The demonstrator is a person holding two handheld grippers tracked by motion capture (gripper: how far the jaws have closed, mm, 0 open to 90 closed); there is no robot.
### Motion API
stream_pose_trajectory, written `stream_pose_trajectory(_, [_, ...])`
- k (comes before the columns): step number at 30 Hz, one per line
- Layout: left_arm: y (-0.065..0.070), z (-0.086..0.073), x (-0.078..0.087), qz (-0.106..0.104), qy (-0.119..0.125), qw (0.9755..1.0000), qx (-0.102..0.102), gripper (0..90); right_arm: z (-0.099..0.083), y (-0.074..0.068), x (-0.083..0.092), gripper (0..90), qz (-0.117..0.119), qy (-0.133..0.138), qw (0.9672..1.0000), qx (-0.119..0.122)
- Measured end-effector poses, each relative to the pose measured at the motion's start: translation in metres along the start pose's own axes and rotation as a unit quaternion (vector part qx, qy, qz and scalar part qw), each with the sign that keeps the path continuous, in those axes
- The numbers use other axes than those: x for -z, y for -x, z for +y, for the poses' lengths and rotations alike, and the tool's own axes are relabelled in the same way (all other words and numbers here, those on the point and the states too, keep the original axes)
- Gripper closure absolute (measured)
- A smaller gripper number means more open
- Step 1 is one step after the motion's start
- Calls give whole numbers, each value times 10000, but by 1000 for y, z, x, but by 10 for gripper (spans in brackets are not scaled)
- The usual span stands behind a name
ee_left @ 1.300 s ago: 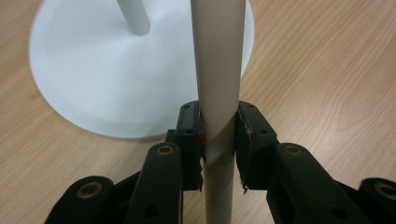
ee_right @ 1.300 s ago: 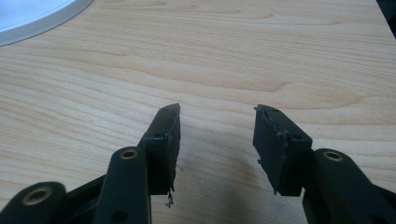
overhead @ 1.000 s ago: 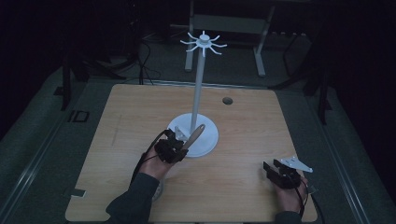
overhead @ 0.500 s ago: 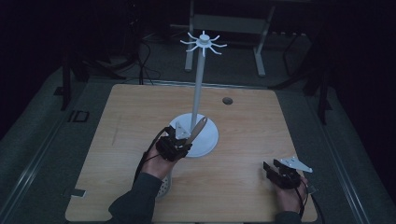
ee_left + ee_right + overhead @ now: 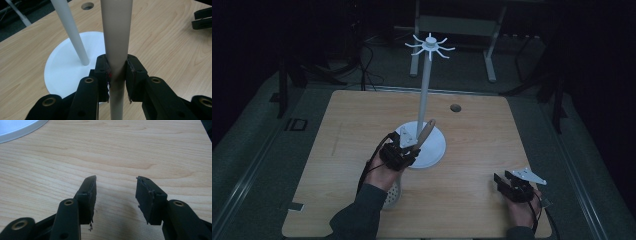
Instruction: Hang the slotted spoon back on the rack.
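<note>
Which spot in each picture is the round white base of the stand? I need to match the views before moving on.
High view: the base lies mid-table, just beyond the left tool.
Left gripper view: the base is left of centre, behind the handle clamped in the jaws.
Right gripper view: its rim cuts the top left corner.
Shared landmark: the pale wood table, under the base in all three.

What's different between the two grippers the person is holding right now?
The left gripper is shut on a beige utensil handle; the right gripper is open and holds nothing. The left one is beside the white stand at the table's middle; the right sits near the table's front right corner. Both have two black jaws.
</note>
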State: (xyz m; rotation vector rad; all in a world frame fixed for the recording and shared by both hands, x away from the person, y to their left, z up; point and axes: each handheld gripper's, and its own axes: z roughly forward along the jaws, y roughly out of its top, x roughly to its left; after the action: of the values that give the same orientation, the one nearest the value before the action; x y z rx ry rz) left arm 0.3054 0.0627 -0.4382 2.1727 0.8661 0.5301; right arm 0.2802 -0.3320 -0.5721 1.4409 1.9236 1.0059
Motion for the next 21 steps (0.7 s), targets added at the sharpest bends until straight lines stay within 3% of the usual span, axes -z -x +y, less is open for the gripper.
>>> stream_pose_trajectory(21, [-6, 10, 10, 120, 355, 9992, 146, 741, 0, 1, 0, 502, 15, -7, 10000, -8])
